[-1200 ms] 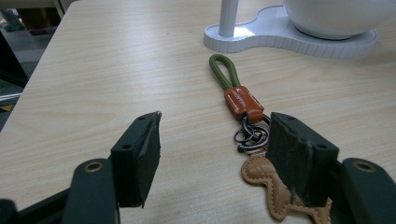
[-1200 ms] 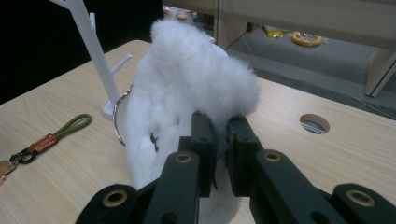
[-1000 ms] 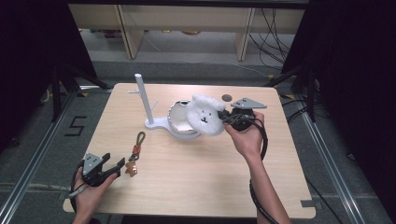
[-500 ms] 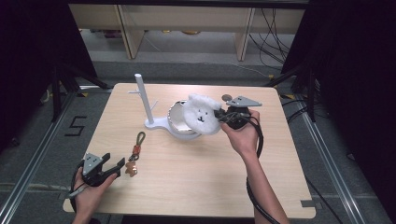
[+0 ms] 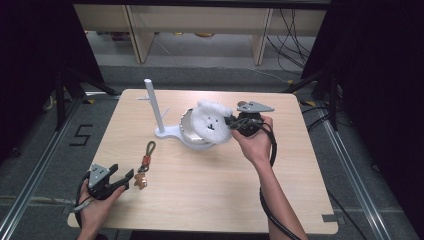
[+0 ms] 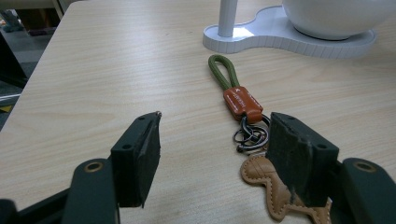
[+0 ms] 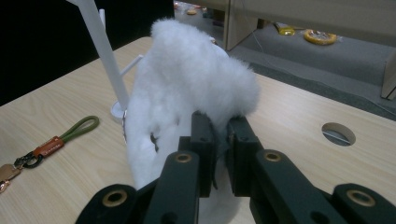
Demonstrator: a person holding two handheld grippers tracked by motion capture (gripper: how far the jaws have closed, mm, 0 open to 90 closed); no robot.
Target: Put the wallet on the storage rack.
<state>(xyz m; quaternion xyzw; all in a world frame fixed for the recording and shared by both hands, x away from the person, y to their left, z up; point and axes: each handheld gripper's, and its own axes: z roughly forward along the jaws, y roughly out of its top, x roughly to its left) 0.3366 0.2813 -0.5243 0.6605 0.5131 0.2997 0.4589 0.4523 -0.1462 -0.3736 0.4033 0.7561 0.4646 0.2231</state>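
A fluffy white plush (image 5: pixel 209 121) with a small dotted face hangs over the white bowl (image 5: pixel 189 134) of a stand, and my right gripper (image 5: pixel 233 123) is shut on its edge. In the right gripper view the black jaws (image 7: pixel 222 140) pinch the white plush (image 7: pixel 191 79) between them. My left gripper (image 5: pixel 119 179) rests open near the table's front left corner. Just in front of it lies a keychain (image 5: pixel 145 164). In the left gripper view its green loop (image 6: pixel 222 70), orange tag (image 6: pixel 242 100), metal rings (image 6: pixel 252 135) and brown leather charm (image 6: pixel 264 179) lie close to one jaw of the left gripper (image 6: pixel 215 149).
The white stand (image 5: pixel 167 132) has a tall post (image 5: pixel 151 102) with small side pegs, at the middle back of the wooden table (image 5: pixel 215 200). A round hole (image 7: pixel 338 133) sits in the tabletop behind the plush. Shelves and cables lie on the floor beyond.
My right hand has shifted slightly to the left with the plush in its grip. The left hand and the keychain have stayed put.
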